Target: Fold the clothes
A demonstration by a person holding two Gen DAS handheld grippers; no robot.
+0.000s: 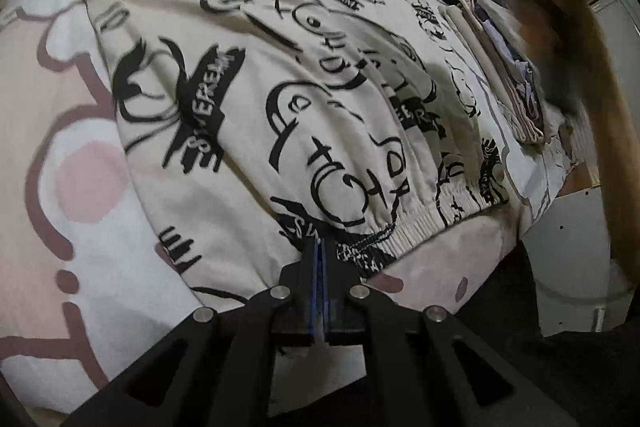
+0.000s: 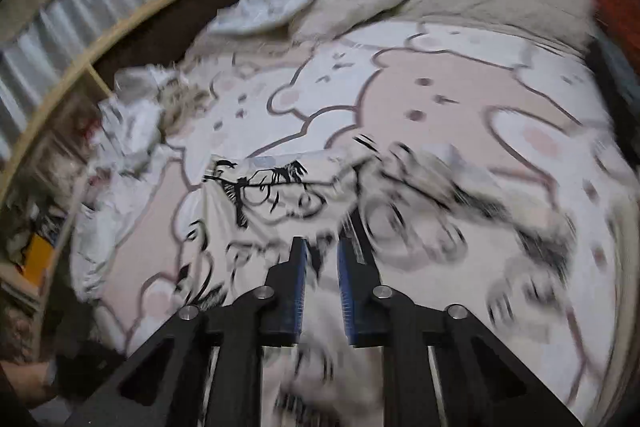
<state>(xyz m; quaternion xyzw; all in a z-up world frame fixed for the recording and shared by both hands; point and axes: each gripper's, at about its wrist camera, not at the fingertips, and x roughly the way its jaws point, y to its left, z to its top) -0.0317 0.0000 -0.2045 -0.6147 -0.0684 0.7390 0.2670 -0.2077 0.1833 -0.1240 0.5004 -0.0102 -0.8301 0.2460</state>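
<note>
Sweatshirt (image 1: 256, 99), cream with heavy black scribble print, lies spread across the bedsheet (image 1: 72, 131), which carries pink and white cartoon bears. Its ribbed hem (image 1: 404, 231) runs along the near edge in the left wrist view, gathered and elastic. The left gripper (image 1: 319, 247) is clenched on the cloth at that near edge, beside the hem, its two blue pads pressed flat together with fabric nipped between them.

The right gripper (image 2: 322, 251) is released: its fingers stand apart with a clear gap, and the printed cloth (image 2: 272, 195) sits under and just beyond the tips, not pinched. Much of that view is smeared by motion, so whether the tips touch the fabric cannot be told.

By the look of it, the garment is a thick, soft knit: light enough to lift by one edge, limp, prone to sag and bunch wherever it is unsupported. The ribbing is likely the firmest place to grip, being doubled and less slippery than the flat body. A second hold on a matching edge or corner would keep the fold line straight.

To the far right, a stack of folded clothes (image 1: 500, 67) rests on the bed.
</note>
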